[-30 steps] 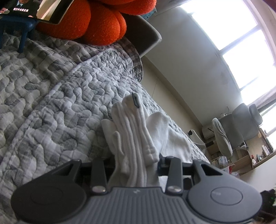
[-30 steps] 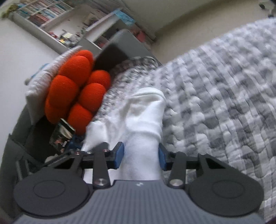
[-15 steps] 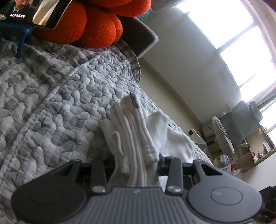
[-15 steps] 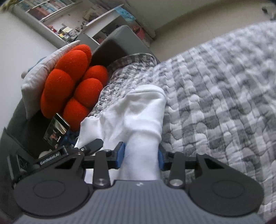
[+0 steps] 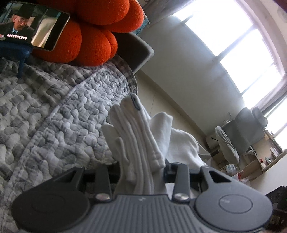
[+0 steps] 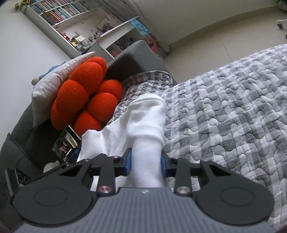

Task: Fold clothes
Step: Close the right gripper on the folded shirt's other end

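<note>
Both sets of fingers clamp bunched ends of the soft white cotton garment [image 5: 143, 143], lifted above the grey quilted bed [image 5: 53, 116] near its headboard-side edge; the right fingers [image 6: 146, 161] have just been closing on it. Thick gathered folds could slip from the left fingers [image 5: 141, 170], or the fold could set crooked.

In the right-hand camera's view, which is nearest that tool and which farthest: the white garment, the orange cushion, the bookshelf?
1. White garment: gripped between the right tool's pads, which have just been closing on it.
2. Orange cushion: up and left, at the head of the bed.
3. Bookshelf: top left, against the far wall.
</note>
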A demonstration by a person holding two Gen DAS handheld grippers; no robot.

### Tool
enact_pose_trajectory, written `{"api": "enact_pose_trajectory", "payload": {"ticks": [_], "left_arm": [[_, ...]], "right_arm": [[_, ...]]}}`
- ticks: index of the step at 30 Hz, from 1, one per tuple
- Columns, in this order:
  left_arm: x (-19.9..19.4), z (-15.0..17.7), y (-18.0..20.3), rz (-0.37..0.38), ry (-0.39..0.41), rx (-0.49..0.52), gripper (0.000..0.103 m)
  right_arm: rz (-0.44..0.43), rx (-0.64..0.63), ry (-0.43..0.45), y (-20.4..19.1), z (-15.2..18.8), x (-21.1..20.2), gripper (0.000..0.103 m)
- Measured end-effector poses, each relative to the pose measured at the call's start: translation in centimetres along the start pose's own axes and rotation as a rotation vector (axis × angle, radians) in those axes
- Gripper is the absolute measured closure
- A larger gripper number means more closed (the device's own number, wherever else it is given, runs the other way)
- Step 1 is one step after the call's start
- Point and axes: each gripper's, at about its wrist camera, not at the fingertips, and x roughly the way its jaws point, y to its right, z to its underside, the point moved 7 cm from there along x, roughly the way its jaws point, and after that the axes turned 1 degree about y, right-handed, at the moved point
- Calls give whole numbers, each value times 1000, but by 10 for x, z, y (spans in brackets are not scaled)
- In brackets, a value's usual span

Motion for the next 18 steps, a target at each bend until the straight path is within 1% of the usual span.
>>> {"api": "enact_pose_trajectory", "payload": {"ticks": [8,12,18], "left_arm": [[-4,2,8,-54,22,95,65],[-7,-2,4,-76,38,110,65],[-16,-8,-3,-90,58,93,65]], "right_arm": [[33,-16,1,-7,1,3,68],[34,-27,-3,-15,2,7,68],[35,-41,-7,-27,4,13,68]]}}
